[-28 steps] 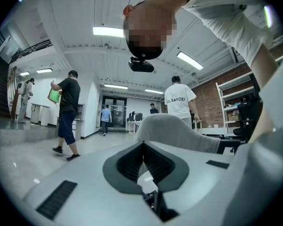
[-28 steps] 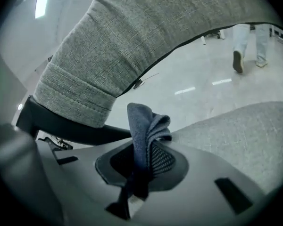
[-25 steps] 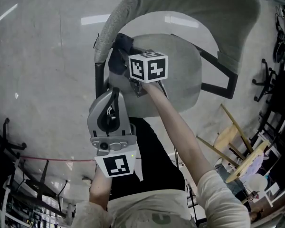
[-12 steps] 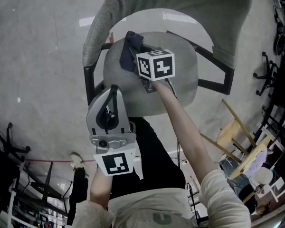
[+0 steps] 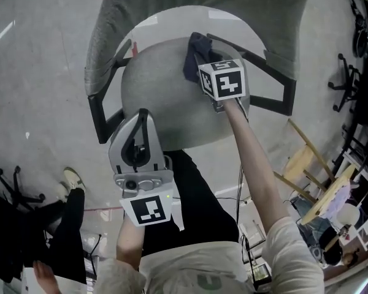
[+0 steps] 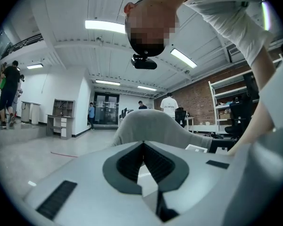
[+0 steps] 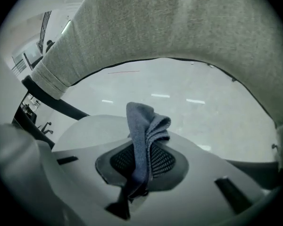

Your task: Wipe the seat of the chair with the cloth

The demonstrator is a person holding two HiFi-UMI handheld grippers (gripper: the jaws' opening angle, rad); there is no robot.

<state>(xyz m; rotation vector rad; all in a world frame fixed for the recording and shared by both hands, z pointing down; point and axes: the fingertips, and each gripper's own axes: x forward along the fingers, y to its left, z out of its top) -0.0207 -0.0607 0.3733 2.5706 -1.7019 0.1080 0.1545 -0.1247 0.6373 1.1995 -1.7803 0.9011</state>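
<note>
Rightward along the seat (image 5: 159, 97) rim slid the cloth (image 5: 194, 55), clenched in right gripper (image 7: 142, 163); left gripper (image 6: 143, 149) clenched empty.

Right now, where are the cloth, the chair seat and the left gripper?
cloth (image 7: 144, 135), right gripper view, its folded middle between the jaws.
chair seat (image 5: 162, 94), head view, bare grey middle.
left gripper (image 6: 143, 146), left gripper view, where its jaws meet.

I count one grey chair (image 5: 165, 103) with two black armrests (image 5: 276, 90), and one dark blue cloth (image 5: 195, 57). I hold two grippers: one left gripper (image 6: 143, 149) and one right gripper (image 7: 141, 164), each with one marker cube (image 5: 222, 78).
</note>
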